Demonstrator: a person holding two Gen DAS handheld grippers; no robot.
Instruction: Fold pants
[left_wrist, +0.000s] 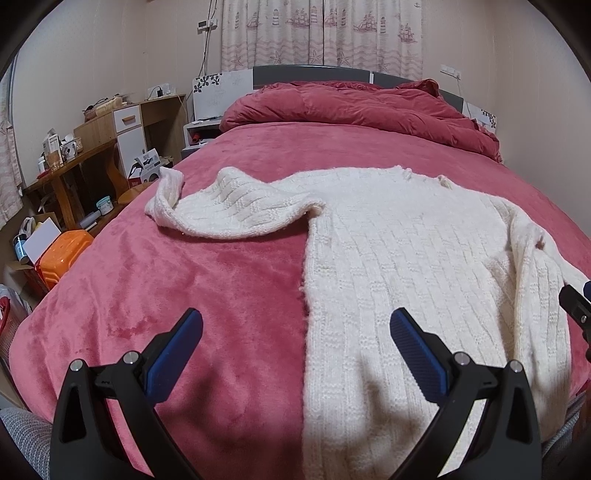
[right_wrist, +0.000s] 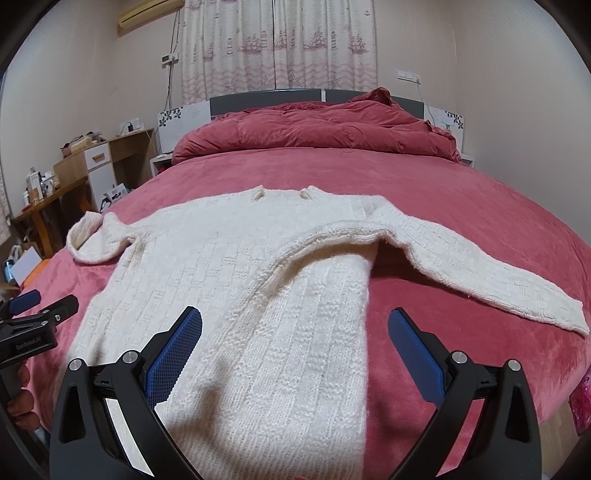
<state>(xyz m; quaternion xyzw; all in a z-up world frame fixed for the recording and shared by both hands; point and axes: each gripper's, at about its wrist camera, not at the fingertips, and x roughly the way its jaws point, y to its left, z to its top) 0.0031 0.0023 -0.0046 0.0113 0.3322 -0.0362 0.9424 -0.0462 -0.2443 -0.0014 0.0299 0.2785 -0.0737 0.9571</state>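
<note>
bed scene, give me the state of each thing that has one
sweater: spread flat, unfolded
left sleeve: out sideways, cuff curled up
right sleeve: stretched out flat
left gripper: open, empty
right gripper: open, empty
duvet: bunched at the headboard
curtains: drawn shut

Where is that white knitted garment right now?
The white knitted garment lies spread flat on the pink bed cover, just ahead of both open grippers, below the bunched red duvet.
</note>
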